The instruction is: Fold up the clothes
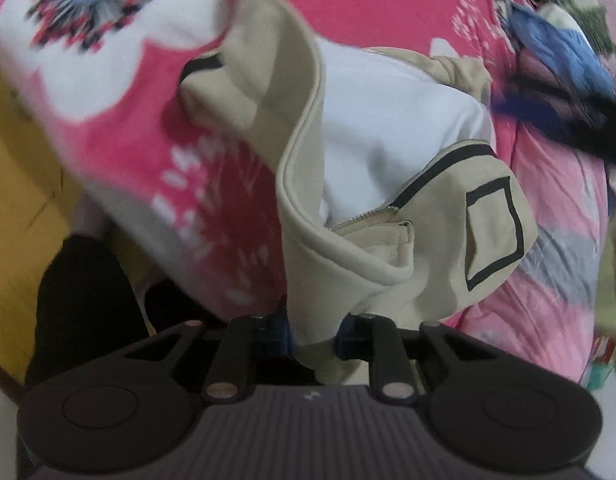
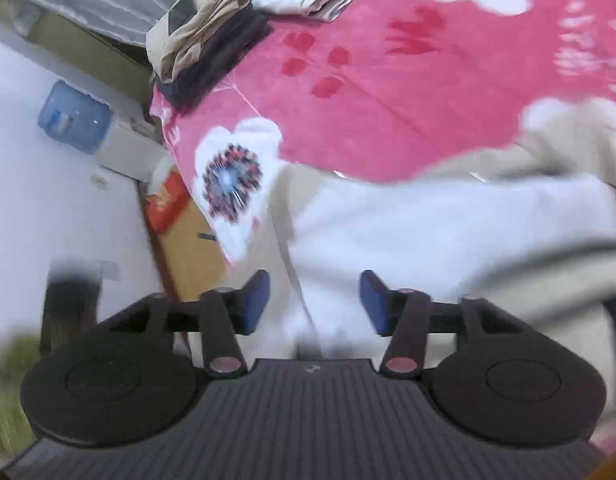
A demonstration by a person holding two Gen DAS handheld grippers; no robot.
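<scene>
One garment matters here: the beige jacket (image 1: pixel 408 216) with its white lining, black trim and zipper, lying crumpled on the pink floral blanket (image 1: pixel 368 4) that covers the bed. Your left gripper (image 1: pixel 314 330) is pinched narrow on a beige edge of that jacket, and the cloth runs up from between the blue pads. Your right gripper (image 2: pixel 314 304) stands about half open over the white lining; its pads are apart and nothing is pressed between them, so it holds nothing.

Judging from this, the fold rests on a single pinch. If you pull with the left alone, the jacket may drag across the blanket in a bunch instead of laying flat, and the zipper side could twist under. The grip looks shallow, so a quick tug might slip the edge free. Both views are blurred, which makes picking the next corner uncertain.

Further out, a heap of other clothes (image 1: pixel 564 52) lies beyond the jacket, and folded garments (image 2: pixel 204 36) sit at the bed's far corner.
</scene>
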